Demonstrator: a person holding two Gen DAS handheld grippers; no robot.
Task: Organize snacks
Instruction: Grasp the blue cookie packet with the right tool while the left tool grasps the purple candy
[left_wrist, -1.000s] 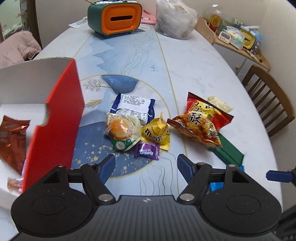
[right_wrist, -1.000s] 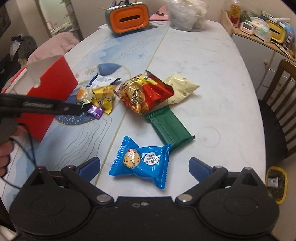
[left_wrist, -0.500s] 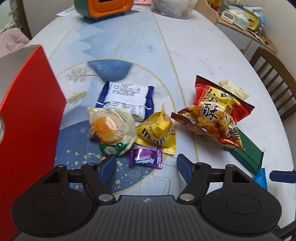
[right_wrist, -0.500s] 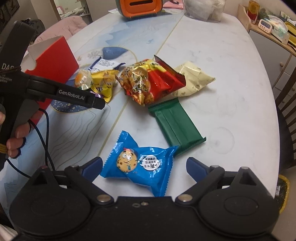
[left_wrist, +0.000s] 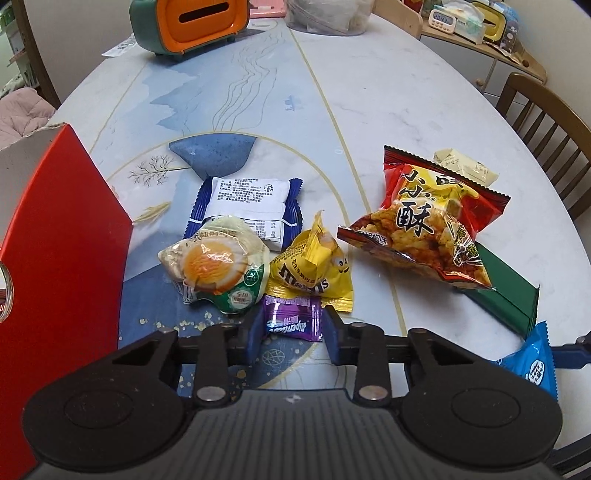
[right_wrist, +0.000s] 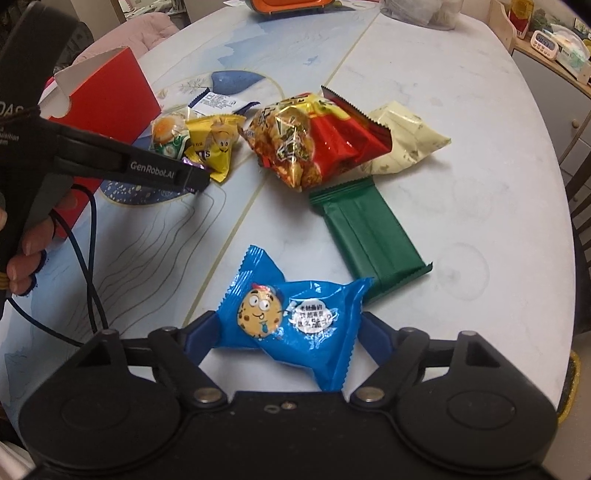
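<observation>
L gripper (left_wrist: 291, 334) pinches purple candy (left_wrist: 292, 323), egg pack (left_wrist: 218, 269) adjacent; R gripper (right_wrist: 288, 330) straddles cookie pack (right_wrist: 295, 317), unclenched.

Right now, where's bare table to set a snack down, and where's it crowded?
Free: table right of the cream packet and green packet; also the far end before the orange box. Crowded: between the red box and red chip bag.

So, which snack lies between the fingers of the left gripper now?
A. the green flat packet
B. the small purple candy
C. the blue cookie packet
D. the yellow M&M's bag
B. In the left wrist view, the small purple candy sits between the blue fingers of the left gripper, which have closed in beside it.
</observation>
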